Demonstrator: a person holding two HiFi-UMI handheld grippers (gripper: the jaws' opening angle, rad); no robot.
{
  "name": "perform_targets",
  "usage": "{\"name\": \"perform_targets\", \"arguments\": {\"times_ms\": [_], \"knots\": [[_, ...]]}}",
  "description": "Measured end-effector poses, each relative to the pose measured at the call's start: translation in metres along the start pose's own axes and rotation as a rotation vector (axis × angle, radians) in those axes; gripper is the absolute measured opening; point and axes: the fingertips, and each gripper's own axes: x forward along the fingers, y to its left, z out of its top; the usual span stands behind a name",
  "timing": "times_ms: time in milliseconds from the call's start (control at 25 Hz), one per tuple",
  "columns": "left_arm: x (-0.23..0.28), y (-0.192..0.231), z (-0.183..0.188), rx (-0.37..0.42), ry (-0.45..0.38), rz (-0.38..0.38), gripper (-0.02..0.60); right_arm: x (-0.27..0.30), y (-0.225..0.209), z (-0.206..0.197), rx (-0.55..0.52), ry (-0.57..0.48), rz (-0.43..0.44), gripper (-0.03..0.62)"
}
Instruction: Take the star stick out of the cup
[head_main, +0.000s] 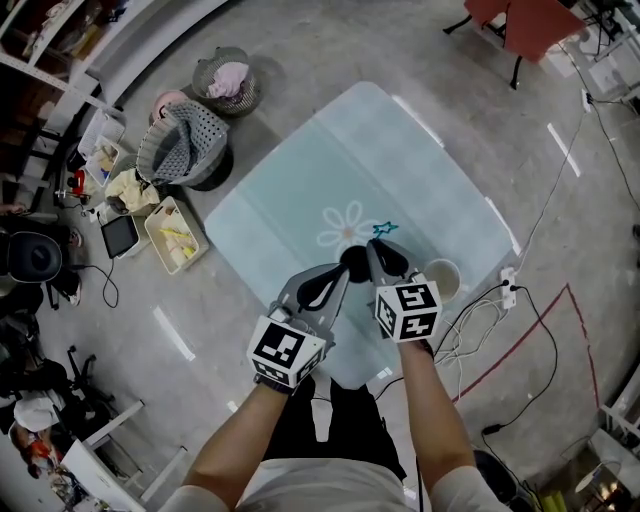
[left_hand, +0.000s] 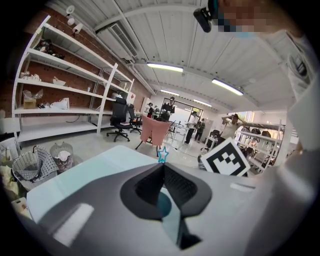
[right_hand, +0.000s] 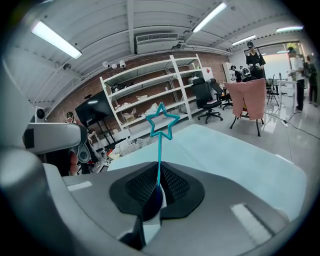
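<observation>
Pinching the star stick, the right gripper hangs over a pale table near shelves. The left gripper is closed, empty.

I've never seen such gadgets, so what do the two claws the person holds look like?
Both the left claw and right claw are light grey shells with black, mesh-textured pads. Each carries a white cube printed with black square markers. The person wears pale short sleeves.

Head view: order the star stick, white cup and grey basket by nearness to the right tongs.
1. star stick, clamped in the right tongs.
2. white cup, just to their right.
3. grey basket, far upper left.
</observation>
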Motion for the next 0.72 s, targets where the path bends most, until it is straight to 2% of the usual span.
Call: {"name": "perform_targets", "arguments": {"times_ms": [360, 720], "knots": [[-0.007, -0.011, 0.016, 0.015, -0.018, -0.032, 0.006, -0.031, 0.008, 0.032, -0.021, -0.063, -0.022, 0.028], [-0.029, -0.024, 0.047, 0.029, -0.05, -0.083, 0.006, -0.08, 0.043, 0.074, -0.028, -0.167, -0.057, 0.028]]}}
